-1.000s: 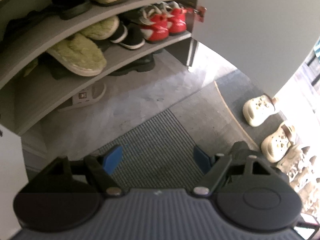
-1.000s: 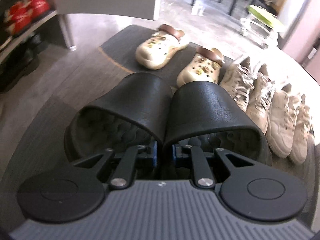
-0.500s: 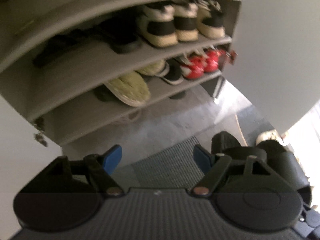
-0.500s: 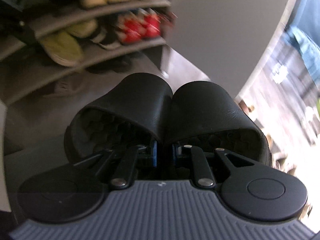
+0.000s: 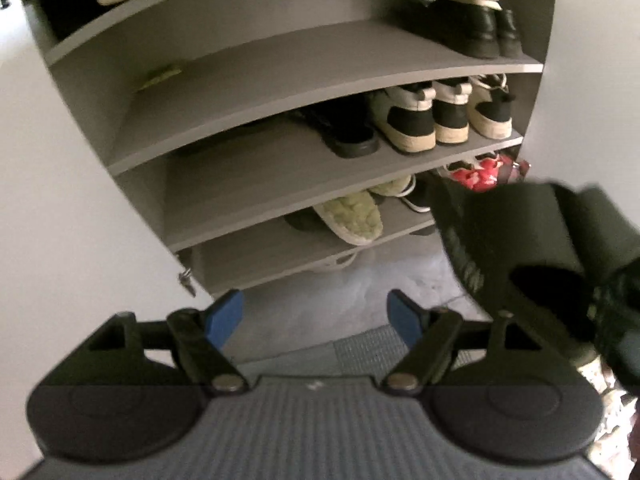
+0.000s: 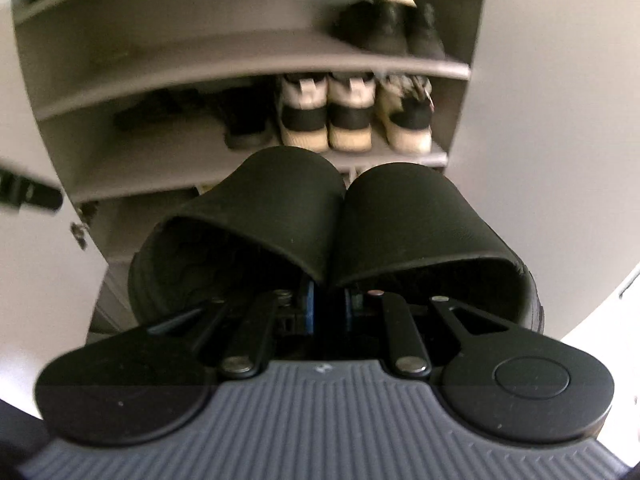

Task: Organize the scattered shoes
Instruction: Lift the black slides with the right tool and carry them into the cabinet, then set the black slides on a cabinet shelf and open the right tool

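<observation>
Left claw (image 5: 314, 316) hangs released, its blue pads (image 5: 224, 314) wide apart with nothing between them, pointing down at the grey floor (image 5: 352, 300) and the near edge of a ribbed mat (image 5: 360, 344) in front of an open shoe cabinet (image 5: 92, 92). On the far left the cabinet's pale door fills the edge of the left wrist view, a small latch (image 5: 186, 280) showing low on it. Going right along the shelves: the upper shelf (image 5: 280, 56) is bare on the left apart from a small green scrap (image 5: 158, 76), with dark shoes (image 5: 476, 32) at its right end. The shelf below carries a black slipper (image 5: 348, 136), then three cream high-tops (image 5: 436, 116) with black heel patches, heels toward the camera. Lower down lie fuzzy green slippers (image 5: 352, 220), and red shoes (image 5: 480, 172) peek out farther right.

Right claw (image 6: 328, 304) is clenched on a pair of black slides (image 6: 304, 216), its pads pinching the two inner sides together so the pair rides side by side, toes away from the camera. The slides are held in the air in front of the cabinet, near the level of the high-tops' shelf in the right wrist view; in the left wrist view they (image 5: 532, 240) show as a blurred dark mass at the right, covering part of the lower shelves. A black object (image 6: 28, 196) juts in at the left edge of the right wrist view; I cannot tell what it is.
</observation>
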Demonstrator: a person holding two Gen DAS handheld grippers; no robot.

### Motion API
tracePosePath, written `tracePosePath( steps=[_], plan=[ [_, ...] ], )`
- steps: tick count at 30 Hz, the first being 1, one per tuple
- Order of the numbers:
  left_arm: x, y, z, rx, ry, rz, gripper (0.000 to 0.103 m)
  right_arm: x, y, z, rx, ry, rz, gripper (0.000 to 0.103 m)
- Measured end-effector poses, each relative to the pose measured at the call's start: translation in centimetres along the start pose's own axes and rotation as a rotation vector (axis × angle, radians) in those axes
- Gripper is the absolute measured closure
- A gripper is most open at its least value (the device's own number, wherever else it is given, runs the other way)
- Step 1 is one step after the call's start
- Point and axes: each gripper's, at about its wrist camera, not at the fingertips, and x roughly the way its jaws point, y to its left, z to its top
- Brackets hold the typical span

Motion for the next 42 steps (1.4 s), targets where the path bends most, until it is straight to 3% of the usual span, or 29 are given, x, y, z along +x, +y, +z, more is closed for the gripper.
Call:
tracePosePath(
  steps=[8,16,20,26,30,38,42],
  plan=[
    [-1.8,0.5,-0.4,-0.066,0.003,0.020,0.023,-2.5,-0.1,5.6,-0.060,-0.128,0.080,0.086],
    [-2.9,2.4,-1.4,-0.118,0.023,0.038,0.023,-4.1,3.4,10.0,-0.088,-0.279,0.183,0.086],
    [-3.4,3.1,-1.9,-0.127,0.018,0.046,0.023,-4.0,5.2,11.0,-0.098,-0.309,0.232,0.086],
    [-3.9,4.8,-3.2,-0.161,0.031,0.062,0.023,-1.9,9.4,13.1,-0.141,-0.385,0.325,0.086],
    [-3.6,6.0,-4.0,-0.207,0.084,0.087,0.023,0.1,12.4,14.6,-0.161,-0.419,0.358,0.086],
    [-3.5,7.9,-4.8,-0.250,0.099,0.116,0.022,4.7,18.9,16.8,-0.155,-0.417,0.362,0.086],
    [-3.1,8.5,-5.3,-0.244,0.116,0.134,0.022,6.2,20.1,16.8,-0.153,-0.403,0.348,0.086]
  ],
)
